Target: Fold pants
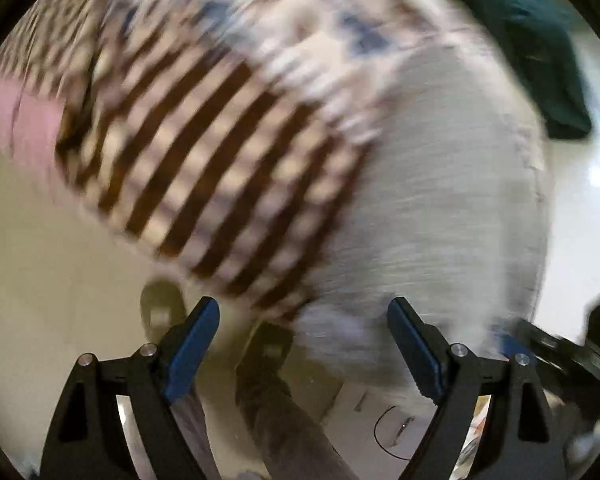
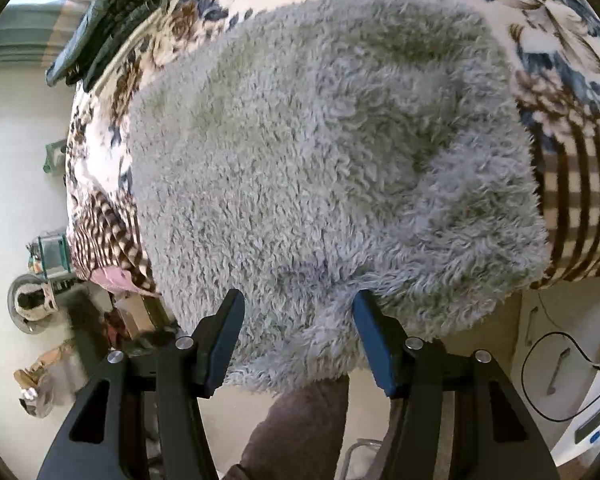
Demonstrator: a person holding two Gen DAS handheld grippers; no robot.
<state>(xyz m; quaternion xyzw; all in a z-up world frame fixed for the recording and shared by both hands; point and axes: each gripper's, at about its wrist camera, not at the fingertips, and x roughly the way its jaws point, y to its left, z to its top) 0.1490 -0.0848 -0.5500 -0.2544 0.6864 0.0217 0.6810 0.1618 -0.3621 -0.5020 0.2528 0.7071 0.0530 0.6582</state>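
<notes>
My right gripper (image 2: 298,336) gapes around the fluffy grey fleece pants' (image 2: 320,160) six-o'clock edge; my left gripper (image 1: 302,344) hangs open, holding nothing.

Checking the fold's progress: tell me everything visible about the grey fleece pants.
The pants look like shaggy grey fleece, bunched into a broad rounded heap on the patterned blanket. No legs or waistband can be told apart. The near edge hangs over the bed's side between the right gripper's open fingers, ungripped. The left view shows them blurred.
</notes>
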